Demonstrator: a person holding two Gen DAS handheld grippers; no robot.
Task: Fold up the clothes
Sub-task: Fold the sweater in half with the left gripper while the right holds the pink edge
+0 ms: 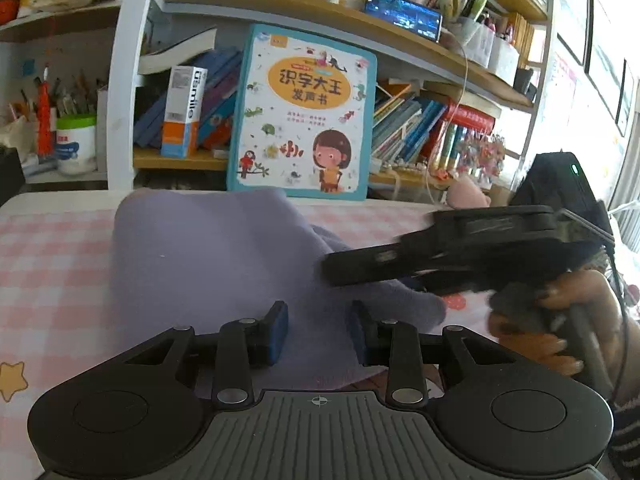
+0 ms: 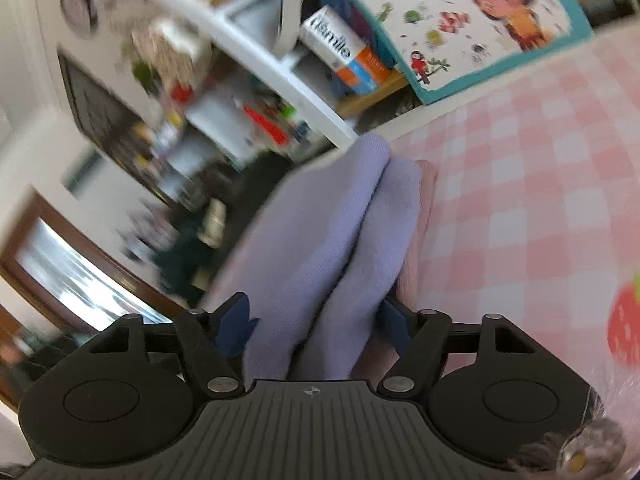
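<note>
The left claw [image 1: 318, 330] stands partly parted, its blue pads [image 1: 278, 332] set either side of the near part of a lilac garment [image 1: 208, 264]; cloth lies between them, but the pads do not visibly press on it. The right claw [image 2: 316, 328] stands wider, with a thick double fold of the same lilac garment [image 2: 332, 248] running up between its blue pads [image 2: 234, 330]. The left pad sits clear of the cloth; the right pad is largely hidden behind the fold, so a firm grip cannot be confirmed there.

In the left wrist view, the right claw's black body [image 1: 460, 248] reaches in from the right over the garment's right side, blurred, held by a hand [image 1: 560, 320] with a dark furry cuff.

The garment lies bunched on a surface covered with a pink and white checked cloth [image 1: 52, 264], which carries a yellow star print [image 1: 12, 380] and a red strawberry print [image 2: 624, 328].

At the back edge of the surface a children's book [image 1: 304, 116] with a teal border stands upright against a bookshelf [image 1: 280, 4]. Beside it on a shelf stands a white and orange box [image 1: 184, 112], and a lit phone screen [image 1: 404, 14] rests on the shelf above.
</note>
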